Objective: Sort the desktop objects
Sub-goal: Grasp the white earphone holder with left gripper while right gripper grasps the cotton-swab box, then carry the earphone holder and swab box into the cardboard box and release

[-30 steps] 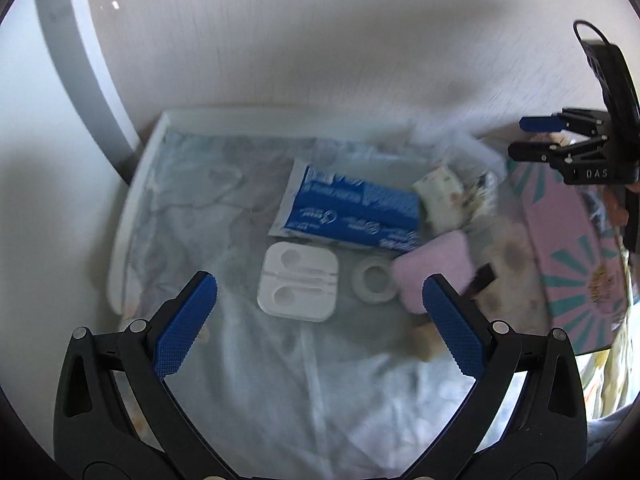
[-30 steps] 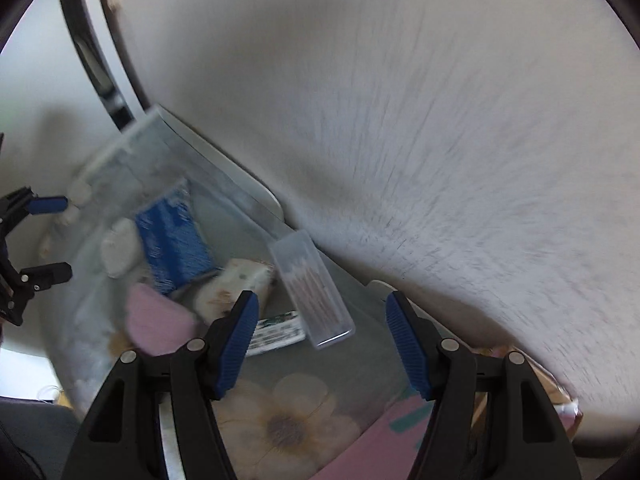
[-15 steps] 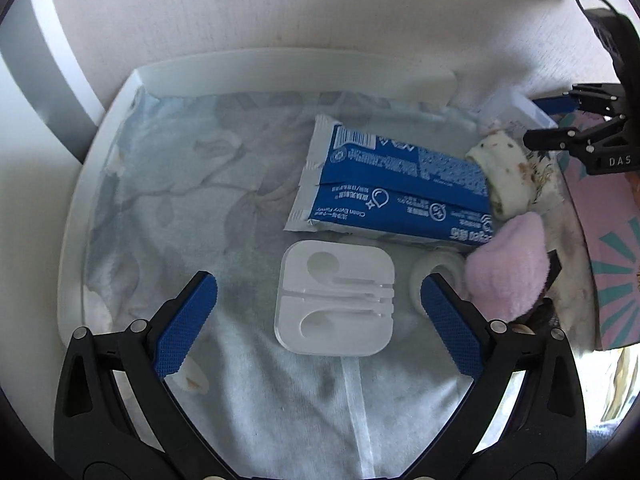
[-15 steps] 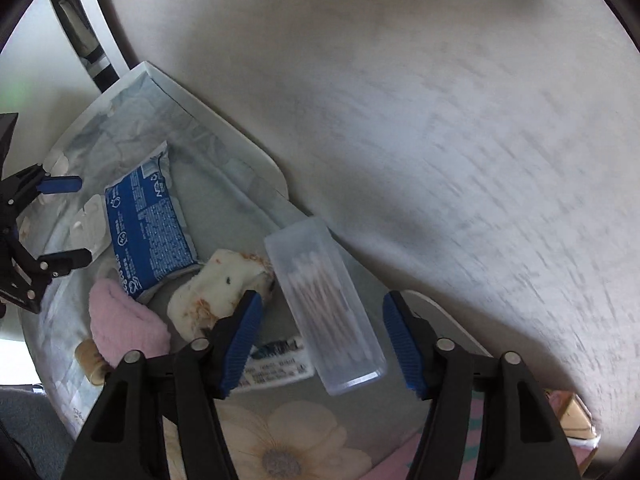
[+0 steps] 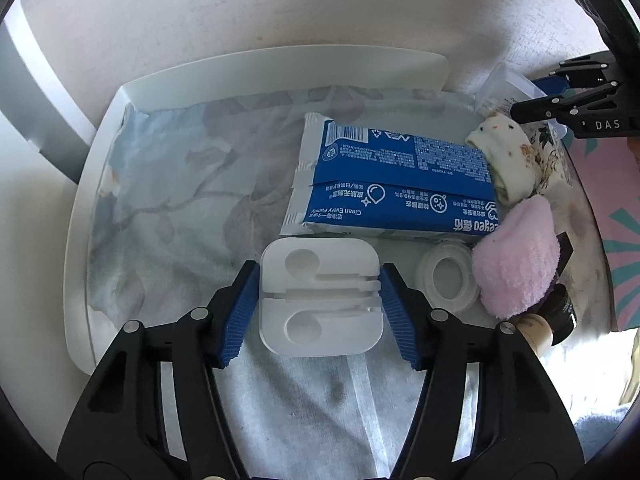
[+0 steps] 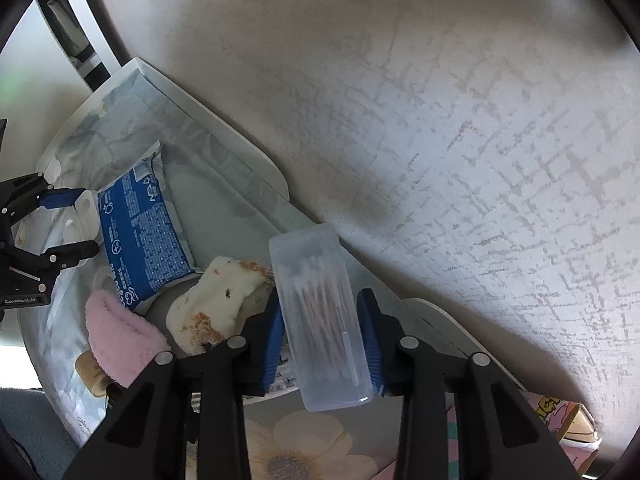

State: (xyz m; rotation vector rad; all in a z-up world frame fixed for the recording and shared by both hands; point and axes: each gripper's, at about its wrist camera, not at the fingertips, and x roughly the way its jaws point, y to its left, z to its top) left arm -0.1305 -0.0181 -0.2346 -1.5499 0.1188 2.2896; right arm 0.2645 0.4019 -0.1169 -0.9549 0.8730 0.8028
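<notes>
My left gripper (image 5: 320, 312) is shut on a white plastic earphone case (image 5: 320, 296) that lies on the cloth-lined white tray (image 5: 80, 240); its blue pads press both sides. My right gripper (image 6: 322, 340) is shut on a clear box of cotton swabs (image 6: 320, 328), with pads on both long sides. The left gripper also shows in the right wrist view (image 6: 60, 224), and the right gripper in the left wrist view (image 5: 560, 96).
A blue wet-wipes pack (image 5: 396, 184), a tape roll (image 5: 448, 280), a pink fuzzy sock (image 5: 516, 264), a cream patterned sock (image 5: 508, 156) and a small bottle (image 5: 536, 330) crowd the tray's right side. A pink box (image 5: 620, 240) lies right. A wall (image 6: 440, 120) stands close behind.
Both grippers have moved forward and closed: the left onto the earphone case, the right onto the cotton swab box. Both were open half a second ago.
</notes>
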